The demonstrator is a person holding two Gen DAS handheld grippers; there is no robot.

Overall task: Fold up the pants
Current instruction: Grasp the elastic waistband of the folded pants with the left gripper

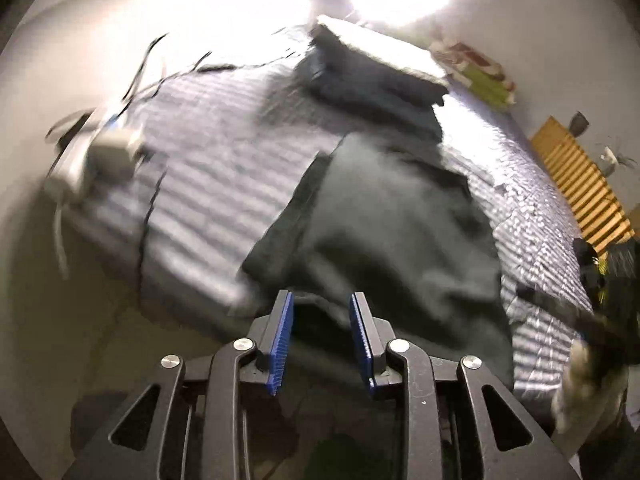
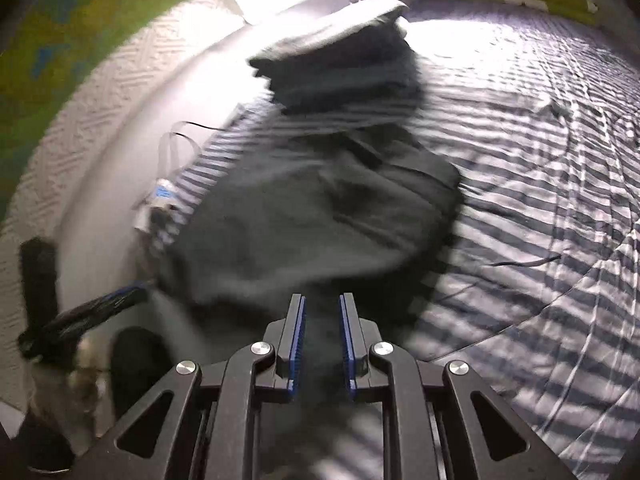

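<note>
The pants (image 1: 384, 216) are lying in a dark grey heap on the striped bed (image 1: 208, 168), just beyond both grippers and in front of a stack (image 1: 376, 76) of folded dark clothes. They are looking soft and limp, a thick matte cloth that is likely to sag and bunch and will not be holding an edge by itself. Being light, they should be lifting easily, though a pinch through one layer could be slipping; a hem or the waistband, where the cloth is doubled, is looking like the best hold.

The left gripper (image 1: 320, 344) is standing part open over the near edge, nothing between its ribbed blue pads. The right gripper (image 2: 322, 344) is standing narrowly open, also empty. The bed cover is thin and wrinkled, so it could be getting pinched along with the pants.
</note>
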